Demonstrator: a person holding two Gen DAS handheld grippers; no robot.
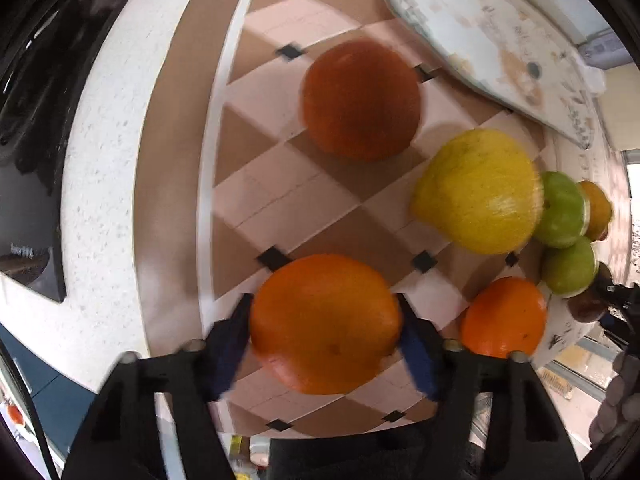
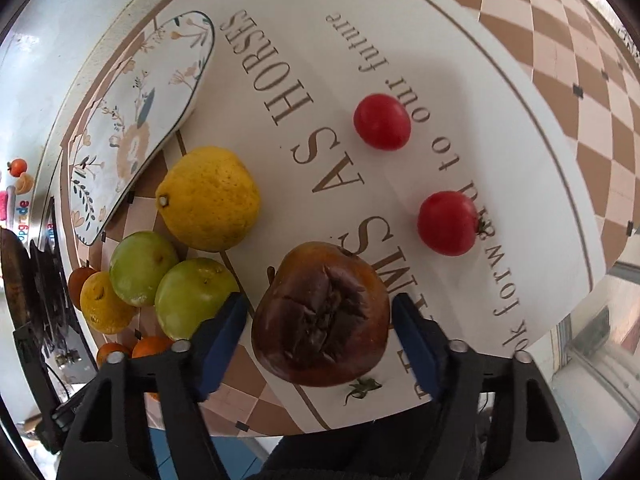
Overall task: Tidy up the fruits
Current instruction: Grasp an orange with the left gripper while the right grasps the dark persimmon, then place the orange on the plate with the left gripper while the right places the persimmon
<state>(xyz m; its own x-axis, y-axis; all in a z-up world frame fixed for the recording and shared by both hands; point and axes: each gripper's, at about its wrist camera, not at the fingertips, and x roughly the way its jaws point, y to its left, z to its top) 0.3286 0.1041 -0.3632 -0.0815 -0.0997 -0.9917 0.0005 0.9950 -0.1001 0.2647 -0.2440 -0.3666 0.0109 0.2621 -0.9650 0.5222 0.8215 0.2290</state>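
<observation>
Holding a large orange (image 1: 325,324) across its widest part, the left tongs (image 1: 325,334) have both blue pads pressed against the peel, the fruit sitting low over the checkered tabletop (image 1: 256,184) near another orange (image 1: 503,317), a darker orange (image 1: 361,99) and a big lemon (image 1: 478,191). That orange looks firm, fairly heavy and round, so a grip at the equator suits it; its waxy skin could roll if the pads sat off-centre. The right tongs (image 2: 320,332) stand open around a brown, bruised fruit (image 2: 321,314) lying on the lettered white mat (image 2: 460,60), with a narrow gap visible on each side, so nothing is gripped yet. This fruit seems overripe: its top is dark, wrinkled and split, and I judge it soft and easily crushed. A gentle squeeze on the firmer orange-brown flanks, below the collapsed crown, seems safest. Two red tomatoes (image 2: 382,121) (image 2: 447,223) lie farther out on the mat, and green fruits (image 2: 195,298) sit just left.
</observation>
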